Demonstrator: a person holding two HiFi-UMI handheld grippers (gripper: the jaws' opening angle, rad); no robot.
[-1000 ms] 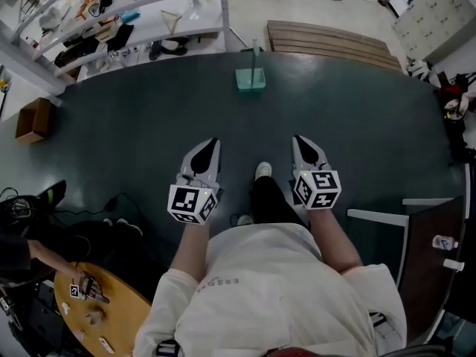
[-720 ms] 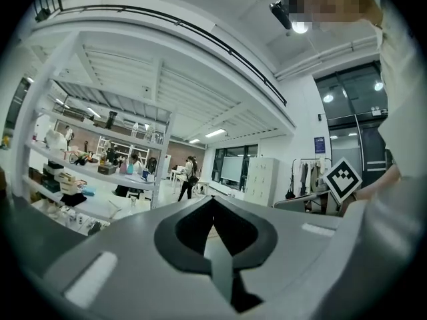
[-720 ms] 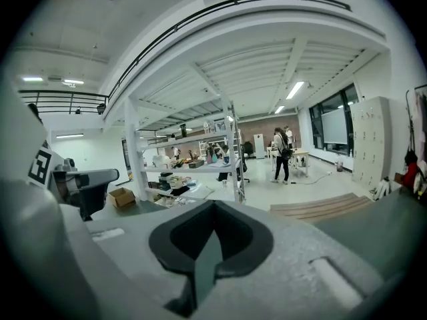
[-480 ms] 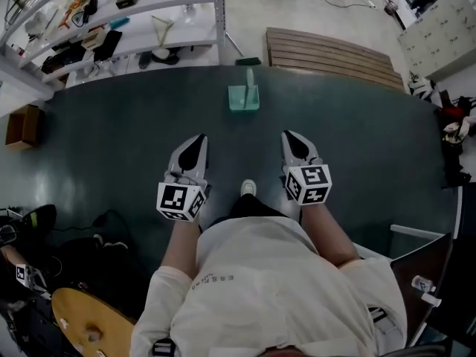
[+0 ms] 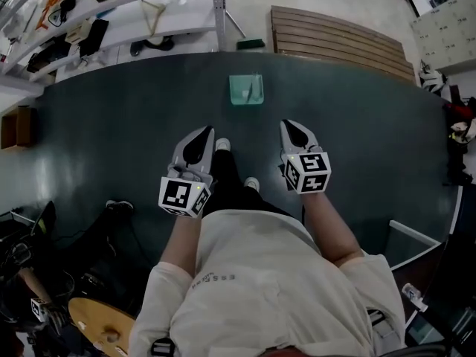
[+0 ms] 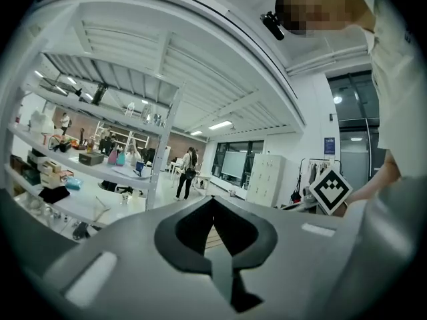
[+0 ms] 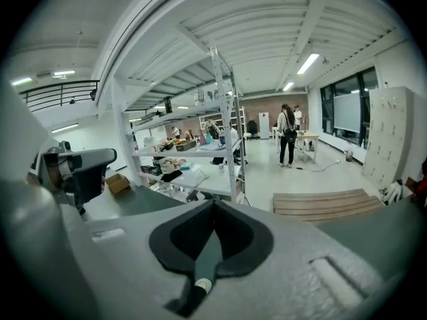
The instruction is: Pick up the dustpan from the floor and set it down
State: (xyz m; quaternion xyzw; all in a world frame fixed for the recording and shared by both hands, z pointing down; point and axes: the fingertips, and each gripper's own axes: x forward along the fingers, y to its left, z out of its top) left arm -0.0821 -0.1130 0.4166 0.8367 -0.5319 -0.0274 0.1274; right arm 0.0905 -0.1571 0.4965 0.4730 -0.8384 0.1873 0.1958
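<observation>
The teal dustpan [image 5: 245, 89] lies on the dark green floor mat [image 5: 111, 125], a little ahead of me and between the lines of my two grippers. In the head view my left gripper [image 5: 202, 131] is held out in front of my body, its jaws shut with nothing in them. To its right, my right gripper [image 5: 291, 123] is likewise shut and empty. Both stand short of the dustpan and do not touch it. The left gripper view shows the left gripper [image 6: 213, 199] with tips met, pointing level at shelves. The right gripper [image 7: 213, 203] tilts down towards the floor.
A white shelving rack [image 5: 111, 13] full of items stands at the far left. A slatted wooden platform [image 5: 342, 36] lies beyond the mat's far right edge. My feet [image 5: 222, 146] are between the grippers. A cardboard box [image 5: 9, 125] and a round wooden table [image 5: 97, 326] are at the left.
I have walked forward across the mat, so the dustpan now lies closer to both grippers. The grippers have stayed shut, side by side.
</observation>
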